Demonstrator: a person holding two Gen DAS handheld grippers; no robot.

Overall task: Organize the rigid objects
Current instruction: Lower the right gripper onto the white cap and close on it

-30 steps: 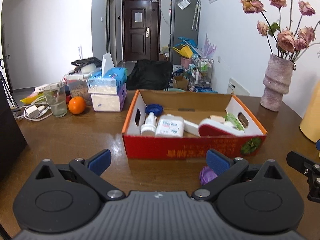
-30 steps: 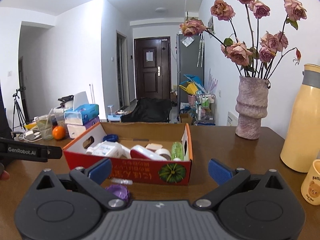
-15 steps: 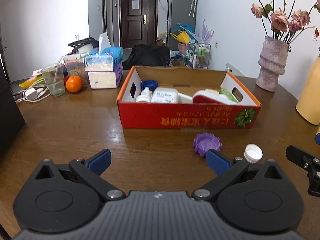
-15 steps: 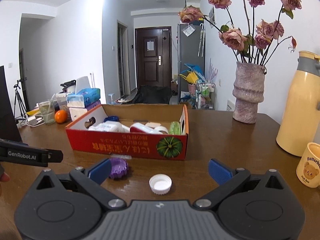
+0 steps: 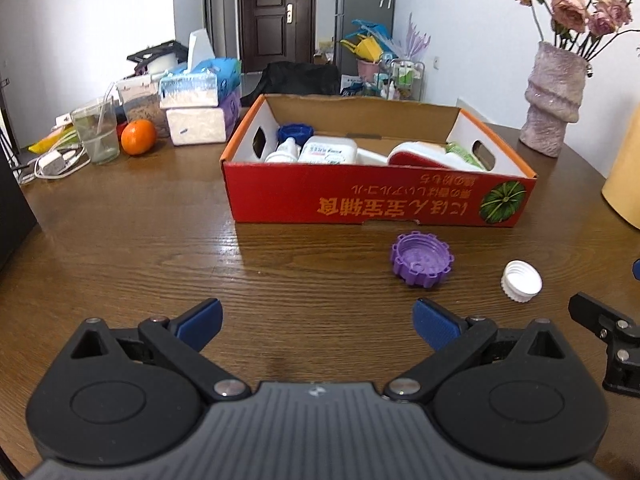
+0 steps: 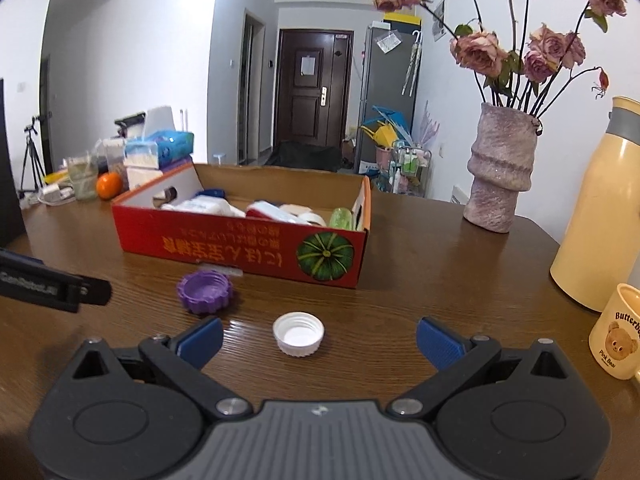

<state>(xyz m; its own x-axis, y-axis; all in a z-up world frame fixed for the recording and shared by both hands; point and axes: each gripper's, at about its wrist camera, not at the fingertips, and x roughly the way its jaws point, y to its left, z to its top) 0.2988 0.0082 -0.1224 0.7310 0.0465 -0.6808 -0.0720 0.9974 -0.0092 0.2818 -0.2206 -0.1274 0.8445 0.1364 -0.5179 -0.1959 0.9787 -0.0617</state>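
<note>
— While we hovered over the wooden table, how did our grippers stand?

— We held the left gripper spread wide with nothing between its blue pads; the right gripper gaped just as wide, also empty.

— And where were the loose pieces?

— We saw the purple cap lying open side up just in front of the red cardboard box; the white cap lay beside it, nearer us, between the right gripper's fingertips but touching neither; the box already held bottles and a red-and-white case; the vase stood well apart.
</note>
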